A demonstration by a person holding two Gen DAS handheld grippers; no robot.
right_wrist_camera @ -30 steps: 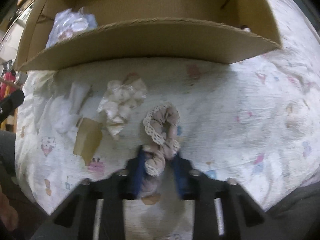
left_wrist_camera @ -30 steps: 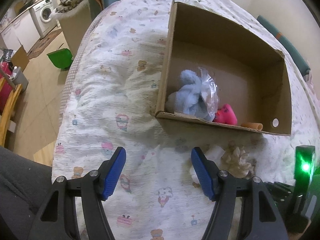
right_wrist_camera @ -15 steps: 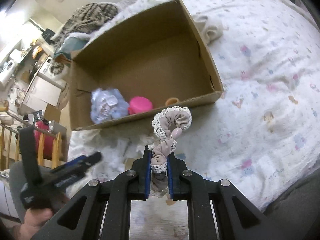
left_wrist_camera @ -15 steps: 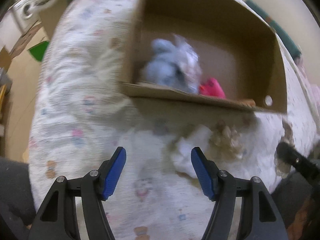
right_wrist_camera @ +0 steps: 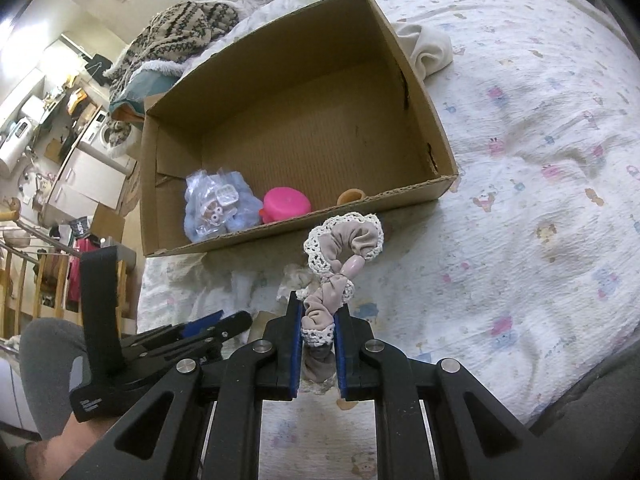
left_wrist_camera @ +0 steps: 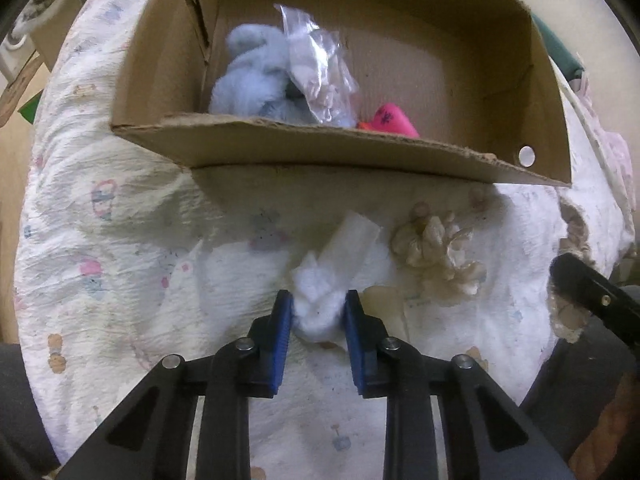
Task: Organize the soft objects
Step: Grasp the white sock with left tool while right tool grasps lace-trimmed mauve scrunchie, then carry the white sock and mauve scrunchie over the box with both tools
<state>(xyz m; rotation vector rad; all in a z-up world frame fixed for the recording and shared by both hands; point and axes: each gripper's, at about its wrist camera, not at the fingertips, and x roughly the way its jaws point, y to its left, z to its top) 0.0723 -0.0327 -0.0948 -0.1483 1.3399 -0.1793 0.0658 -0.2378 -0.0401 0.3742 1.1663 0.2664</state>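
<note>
A cardboard box (left_wrist_camera: 320,152) (right_wrist_camera: 424,92) lies open on the bed. In it are a light blue plush (left_wrist_camera: 252,76) under a clear plastic bag (left_wrist_camera: 316,68), and a pink item (right_wrist_camera: 286,204). My left gripper (left_wrist_camera: 318,312) is shut on a white fluffy piece (left_wrist_camera: 320,300) on the quilt, just before the box. A cream scrunchie (left_wrist_camera: 436,252) lies to its right. My right gripper (right_wrist_camera: 318,320) is shut on a beige lace-edged scrunchie (right_wrist_camera: 344,248) and holds it above the quilt, in front of the box's near wall.
The quilt (right_wrist_camera: 540,160) has a small cartoon print. A cream cloth (right_wrist_camera: 428,48) lies behind the box on the right. A patterned knit blanket (right_wrist_camera: 176,36) sits at the bed's far end. The floor and furniture (right_wrist_camera: 80,160) are off the bed's left side.
My left gripper has moved forward and right and closed on the white fluffy piece. My right gripper has lifted the lace scrunchie off the quilt and holds it raised.
</note>
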